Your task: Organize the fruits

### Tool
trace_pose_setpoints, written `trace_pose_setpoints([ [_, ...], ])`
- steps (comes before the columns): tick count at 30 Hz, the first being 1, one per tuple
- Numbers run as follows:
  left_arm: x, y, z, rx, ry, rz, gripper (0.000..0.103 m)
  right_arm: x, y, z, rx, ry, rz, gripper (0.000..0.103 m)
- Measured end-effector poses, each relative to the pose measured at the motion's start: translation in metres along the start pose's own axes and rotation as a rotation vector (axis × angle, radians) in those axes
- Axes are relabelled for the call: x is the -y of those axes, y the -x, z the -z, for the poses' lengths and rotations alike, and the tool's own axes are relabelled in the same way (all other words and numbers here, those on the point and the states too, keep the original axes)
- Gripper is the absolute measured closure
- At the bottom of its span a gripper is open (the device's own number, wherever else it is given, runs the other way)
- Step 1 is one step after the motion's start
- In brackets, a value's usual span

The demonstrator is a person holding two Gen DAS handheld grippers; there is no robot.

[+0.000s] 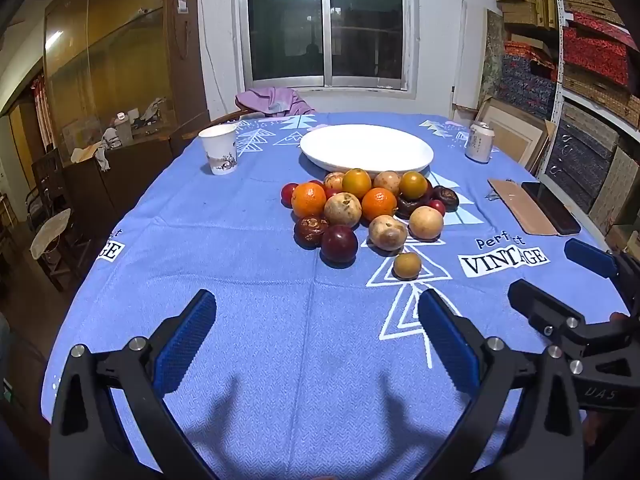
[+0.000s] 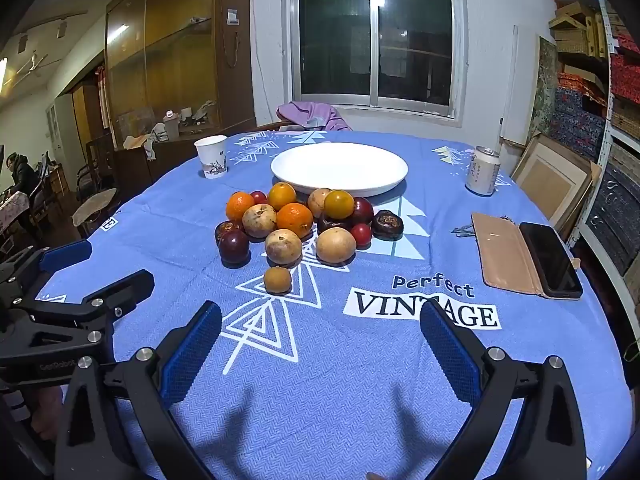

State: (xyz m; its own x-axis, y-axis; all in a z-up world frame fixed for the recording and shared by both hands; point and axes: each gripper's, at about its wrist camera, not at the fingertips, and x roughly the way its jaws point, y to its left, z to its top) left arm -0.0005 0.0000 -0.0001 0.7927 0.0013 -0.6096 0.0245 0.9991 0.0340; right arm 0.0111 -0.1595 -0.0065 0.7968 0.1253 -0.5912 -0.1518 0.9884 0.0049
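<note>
A heap of fruit (image 1: 360, 212) (image 2: 304, 224) lies mid-table on a blue cloth: oranges (image 1: 308, 199), tan round fruits (image 1: 342, 209), dark red plums (image 1: 339, 243) and dark brown wrinkled fruits (image 1: 446, 197). One small brown fruit (image 1: 407, 265) (image 2: 277, 279) sits alone in front of the heap. Behind the heap stands an empty white plate (image 1: 366, 148) (image 2: 339, 168). My left gripper (image 1: 316, 312) is open over the near cloth, nothing between its blue pads. My right gripper (image 2: 320, 324) is open too, to its right and level with it.
A paper cup (image 1: 219, 149) (image 2: 211, 156) stands at the back left and a drink can (image 1: 479, 142) (image 2: 483, 170) at the back right. A phone in an open tan case (image 1: 536, 212) (image 2: 528, 254) lies at the right edge. A chair with purple cloth (image 1: 276, 101) is behind the table.
</note>
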Motion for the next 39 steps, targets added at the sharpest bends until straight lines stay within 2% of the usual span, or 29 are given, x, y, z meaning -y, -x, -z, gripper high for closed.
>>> trace_pose_setpoints([
  [39, -0.001, -0.014, 0.006, -0.051, 0.022, 0.004, 0.004, -0.001, 0.000, -0.001, -0.003, -0.003, -0.004, 0.003],
])
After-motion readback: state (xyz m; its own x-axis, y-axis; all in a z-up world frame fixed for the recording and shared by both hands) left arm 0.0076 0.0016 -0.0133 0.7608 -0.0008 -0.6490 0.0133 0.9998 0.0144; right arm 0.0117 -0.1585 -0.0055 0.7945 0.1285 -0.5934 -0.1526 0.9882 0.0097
